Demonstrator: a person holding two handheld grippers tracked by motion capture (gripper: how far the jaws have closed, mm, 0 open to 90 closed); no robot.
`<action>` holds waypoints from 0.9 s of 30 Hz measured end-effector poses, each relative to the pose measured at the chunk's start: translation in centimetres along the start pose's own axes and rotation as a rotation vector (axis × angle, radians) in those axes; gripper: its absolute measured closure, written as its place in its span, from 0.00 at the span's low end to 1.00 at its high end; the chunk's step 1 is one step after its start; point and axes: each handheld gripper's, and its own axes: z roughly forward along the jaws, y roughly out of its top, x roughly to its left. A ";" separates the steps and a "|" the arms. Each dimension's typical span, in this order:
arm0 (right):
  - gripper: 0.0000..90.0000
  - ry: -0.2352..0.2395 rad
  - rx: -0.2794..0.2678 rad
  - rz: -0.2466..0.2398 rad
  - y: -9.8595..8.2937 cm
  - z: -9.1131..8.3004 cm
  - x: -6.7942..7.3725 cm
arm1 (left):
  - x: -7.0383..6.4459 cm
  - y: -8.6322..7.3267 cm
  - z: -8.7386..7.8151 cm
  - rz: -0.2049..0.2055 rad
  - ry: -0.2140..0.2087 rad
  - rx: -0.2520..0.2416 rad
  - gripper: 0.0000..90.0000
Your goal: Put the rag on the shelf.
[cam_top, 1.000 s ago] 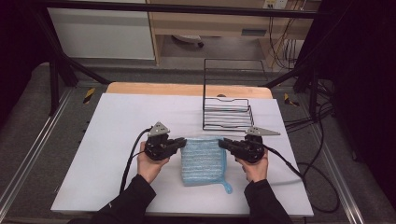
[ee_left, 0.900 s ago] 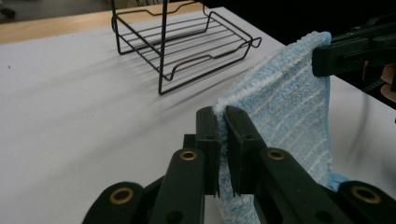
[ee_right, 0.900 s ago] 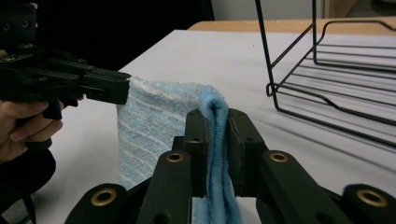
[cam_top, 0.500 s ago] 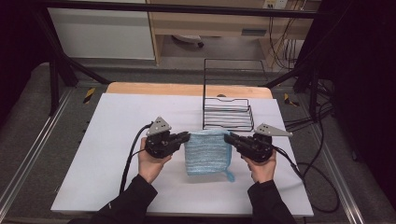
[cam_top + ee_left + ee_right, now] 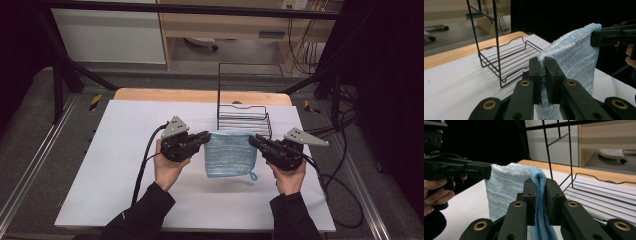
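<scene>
A light blue striped towel (image 5: 230,152) hangs folded in the air above the white table, stretched between my two grippers. My left gripper (image 5: 206,136) is shut on its upper left corner, and its own view shows the cloth (image 5: 574,57) pinched between the jaws (image 5: 543,75). My right gripper (image 5: 252,140) is shut on the upper right corner, with a fold of towel (image 5: 506,185) clamped between its jaws (image 5: 540,192). A small loop (image 5: 253,176) dangles at the towel's lower right. A black wire rack (image 5: 243,112) stands just behind the towel.
The white table surface (image 5: 115,150) spreads to the left and in front of the hands, with a wooden strip (image 5: 165,95) at its far edge. Black cables (image 5: 340,185) trail off the right side. The rack's tall wire back (image 5: 495,37) rises close to both grippers.
Both grippers have lifted the towel off the table and carried it away from the person toward the wire rack; it now hangs instead of lying flat.
</scene>
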 end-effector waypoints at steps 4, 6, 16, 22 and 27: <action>0.89 -0.018 -0.025 -0.017 0.8 -0.4 0.2 | -0.2 1.0 0.1 0.008 0.004 -0.026 0.93; 0.89 -0.022 -0.040 -0.023 1.3 -0.6 0.3 | -0.2 1.5 0.1 0.008 0.005 -0.037 0.93; 0.89 -0.058 -0.100 -0.059 3.4 -1.1 0.8 | -0.1 3.8 0.2 0.014 0.010 -0.099 0.93; 0.90 -0.079 -0.139 -0.079 4.8 -1.3 1.0 | 0.0 5.3 0.2 0.014 0.011 -0.142 0.93; 0.90 -0.096 -0.161 -0.101 6.1 -1.4 0.9 | 0.1 6.7 0.4 0.011 0.002 -0.169 0.93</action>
